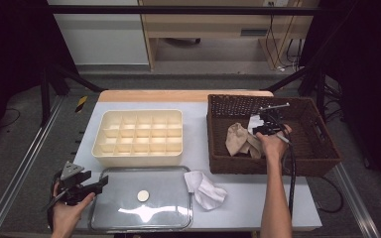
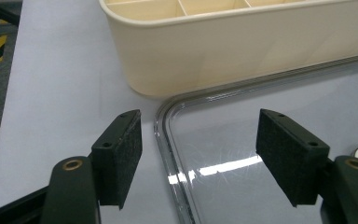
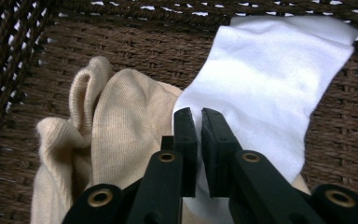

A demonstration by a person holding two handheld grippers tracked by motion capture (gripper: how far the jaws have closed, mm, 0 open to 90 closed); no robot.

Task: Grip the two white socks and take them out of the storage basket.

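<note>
A: The right gripper (image 3: 199,116) is sitting down in the basket (image 1: 322,158), right of centre in the high view; its jaws are pinching nearly shut on the edge of the white sock (image 3: 270,84), with a thin fold of it caught between the pads.

B: And the beige sock (image 3: 116,135)?

A: It is lying bunched just left of the white one, touching it; in the right gripper view it is filling the lower left, the white sock the upper right.

B: The other hand?

A: The left gripper (image 2: 198,156) is hovering at the lower left of the high view, its jaws standing wide with nothing between them; they are straddling the corner of the metal tray (image 2: 165,140); the cream divider box (image 2: 223,51) is sitting just beyond, at the top of the left gripper view.

B: Anything else on the table (image 1: 238,198)?

A: A white cloth (image 1: 206,191) is lying just right of the tray; a small round disc (image 1: 143,195) is resting in the tray's middle.
</note>
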